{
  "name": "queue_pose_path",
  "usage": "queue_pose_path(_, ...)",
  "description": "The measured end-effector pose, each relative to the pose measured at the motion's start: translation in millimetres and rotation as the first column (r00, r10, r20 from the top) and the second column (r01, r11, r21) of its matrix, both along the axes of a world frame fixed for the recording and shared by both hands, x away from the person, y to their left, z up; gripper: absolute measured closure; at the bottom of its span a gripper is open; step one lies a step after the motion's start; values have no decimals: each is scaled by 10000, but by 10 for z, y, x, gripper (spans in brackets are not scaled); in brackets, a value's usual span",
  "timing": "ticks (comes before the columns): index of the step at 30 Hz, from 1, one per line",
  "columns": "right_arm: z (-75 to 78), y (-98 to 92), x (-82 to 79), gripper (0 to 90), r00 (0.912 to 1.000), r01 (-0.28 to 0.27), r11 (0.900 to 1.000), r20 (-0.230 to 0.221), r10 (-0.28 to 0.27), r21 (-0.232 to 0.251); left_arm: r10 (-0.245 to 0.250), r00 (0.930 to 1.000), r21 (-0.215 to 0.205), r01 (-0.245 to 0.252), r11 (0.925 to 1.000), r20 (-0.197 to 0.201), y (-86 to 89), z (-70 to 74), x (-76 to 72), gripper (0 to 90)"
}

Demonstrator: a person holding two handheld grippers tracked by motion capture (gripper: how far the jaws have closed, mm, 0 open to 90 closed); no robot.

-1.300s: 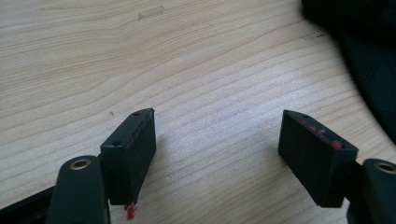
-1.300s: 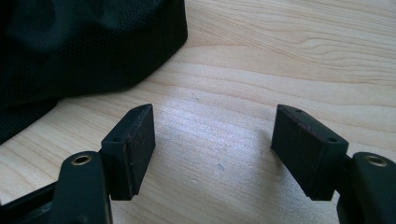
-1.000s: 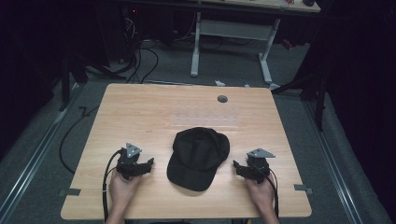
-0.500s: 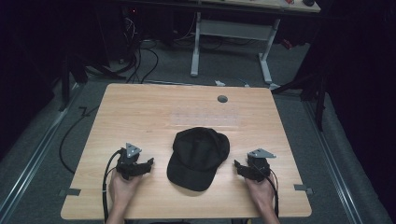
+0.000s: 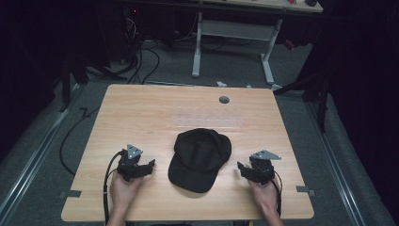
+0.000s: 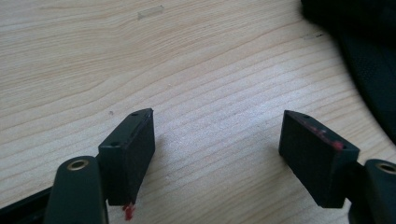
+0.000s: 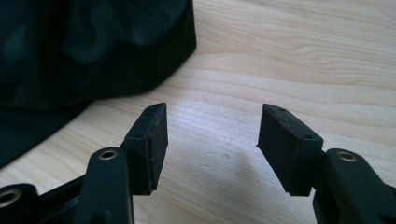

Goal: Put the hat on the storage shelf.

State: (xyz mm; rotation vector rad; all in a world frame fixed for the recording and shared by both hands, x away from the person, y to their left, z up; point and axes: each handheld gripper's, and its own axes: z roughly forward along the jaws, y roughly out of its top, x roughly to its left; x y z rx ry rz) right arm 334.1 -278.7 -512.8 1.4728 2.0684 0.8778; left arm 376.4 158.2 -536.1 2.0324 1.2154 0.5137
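Note:
A black cap (image 5: 200, 157) lies on the wooden table (image 5: 141, 113), its brim toward the front edge. To its left my left gripper (image 5: 151, 164) rests low over the wood, jaws wide apart with nothing between them; in the left gripper view (image 6: 219, 140) the cap's edge (image 6: 373, 60) shows at the right. On the cap's other side my right gripper (image 5: 241, 167) is open too, holding nothing. The cap's crown and brim (image 7: 88, 46) take up the upper left of the right gripper view, just ahead of that gripper (image 7: 212, 130).
A small round grommet (image 5: 224, 100) sits near the table's far edge. Beyond the table stand a desk frame (image 5: 235, 42) and floor cables (image 5: 141, 61). Tape marks (image 5: 69, 194) sit at the front corners. Bare wood stretches behind the cap.

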Motion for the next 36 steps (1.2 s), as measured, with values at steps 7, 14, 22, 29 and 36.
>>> queue_pose_path(7, 127, 17, -86, 409, 9983, -252, 9983, 538, 223, 534, -10, 10000, -1, 10, 10000, -4, 0, 0, 0, 269)
queue_pose_path(14, 230, 34, -103, 414, 9967, -601, 9931, 596, 543, 1010, -6, 10000, -22, 6, 10000, -7, 2, 0, 1, 269)
queue_pose_path(22, 378, 140, -82, 413, 9928, -1135, 9892, 501, 1092, 932, 8, 10000, -41, -8, 10000, 4, 2, -1, 1, 268)
queue_pose_path(29, 532, 246, -39, 394, 9859, -1567, 9828, 739, 1499, 980, 6, 10000, -49, -6, 10000, 0, 3, -1, 1, 268)
queue_pose_path(36, 633, 317, 30, 366, 9800, -1831, 9781, 966, 1737, 987, 4, 10000, -45, -4, 10000, 3, 4, -1, 1, 268)
